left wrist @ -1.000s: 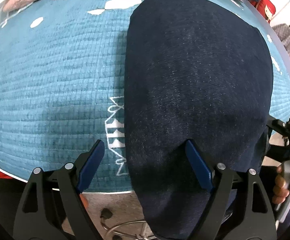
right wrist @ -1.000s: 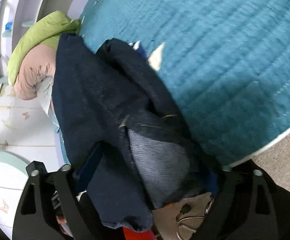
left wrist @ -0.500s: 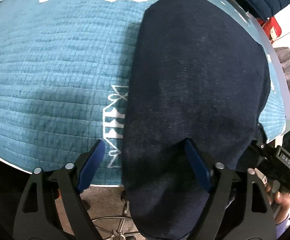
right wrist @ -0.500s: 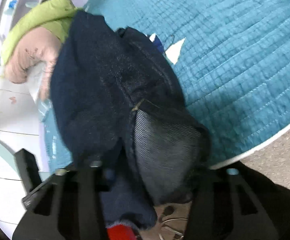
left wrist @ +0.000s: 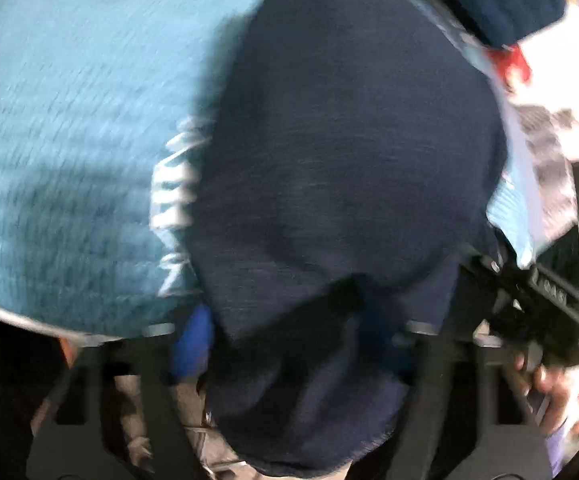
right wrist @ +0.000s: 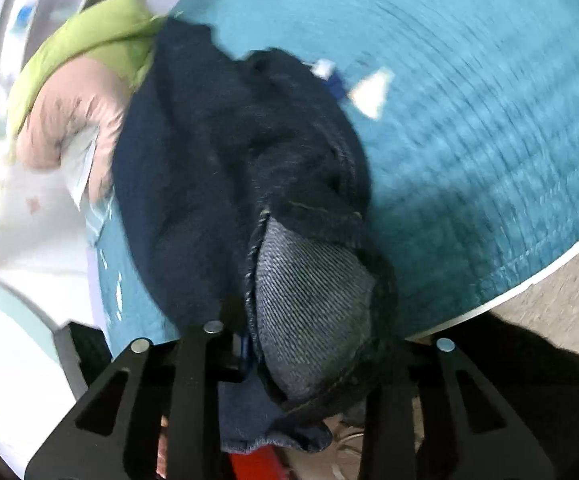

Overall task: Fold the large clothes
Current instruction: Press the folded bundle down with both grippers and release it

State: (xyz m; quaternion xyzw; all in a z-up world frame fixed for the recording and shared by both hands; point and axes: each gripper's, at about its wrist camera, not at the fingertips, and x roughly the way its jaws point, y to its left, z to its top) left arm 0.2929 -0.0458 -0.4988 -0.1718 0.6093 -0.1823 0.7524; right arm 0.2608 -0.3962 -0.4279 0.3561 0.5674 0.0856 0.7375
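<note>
Dark navy jeans [left wrist: 341, 168] lie on a teal quilted cover [left wrist: 69, 152], with one end hanging over the near edge. My left gripper [left wrist: 293, 344] straddles that hanging end; its blue pads [left wrist: 193, 344] look closer together, but blur hides the grip. My right gripper [right wrist: 293, 344] has the jeans' other end [right wrist: 249, 168] bunched between its fingers, pale inner denim [right wrist: 313, 304] showing; it looks shut on the fabric. The right gripper also shows in the left wrist view [left wrist: 529, 304], at the right.
A green and pink padded garment [right wrist: 77, 80] lies beyond the jeans by the wall. The cover's white edge [right wrist: 529, 280] runs at the right, with bare floor [right wrist: 561, 304] beyond it. Another dark blue garment [left wrist: 497, 0] lies at the far right corner.
The left gripper's pads have drawn in around the hanging end of the jeans. The right gripper has closed on the bunched denim and shifted. Both views are now blurred by motion.
</note>
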